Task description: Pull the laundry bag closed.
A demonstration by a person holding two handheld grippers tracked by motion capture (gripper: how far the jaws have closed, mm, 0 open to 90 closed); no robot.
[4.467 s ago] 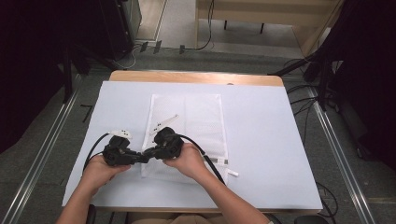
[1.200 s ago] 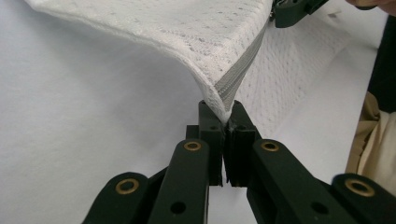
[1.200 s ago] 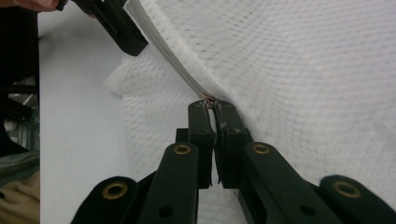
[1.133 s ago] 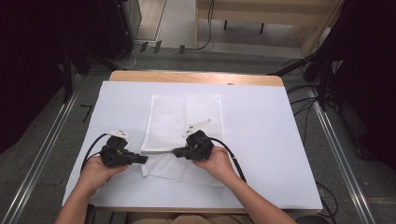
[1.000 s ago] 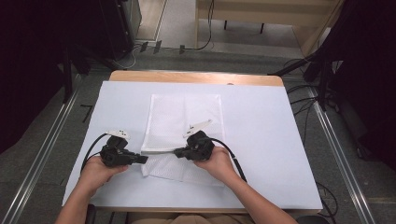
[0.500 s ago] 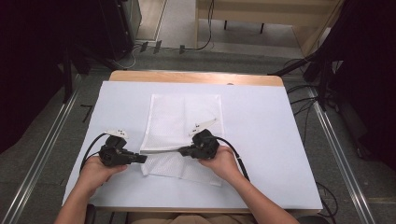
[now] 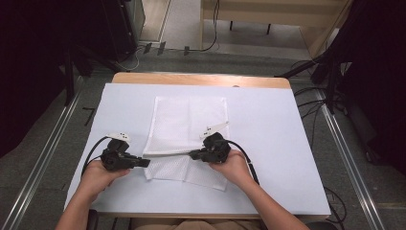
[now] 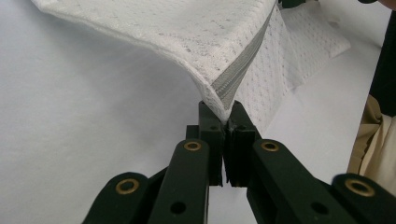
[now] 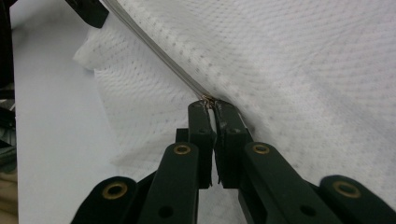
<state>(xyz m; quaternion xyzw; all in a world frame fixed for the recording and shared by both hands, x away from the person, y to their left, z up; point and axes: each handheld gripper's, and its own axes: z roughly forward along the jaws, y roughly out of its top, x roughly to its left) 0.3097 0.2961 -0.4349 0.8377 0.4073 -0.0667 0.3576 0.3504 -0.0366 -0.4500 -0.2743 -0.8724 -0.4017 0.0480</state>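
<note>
Since the earliest picture, the right claw has been carried rightward along the zipper, away from the left claw. The white mesh bag lies flat mid-table, its near zippered edge lifted and stretched between both claws. The zipper end is clamped by the left claw, the slider by the right. Zipping appears half done; next, a steady pull rightward with the left held firm seems needed. Both hands rest low, claws facing each other.
</note>
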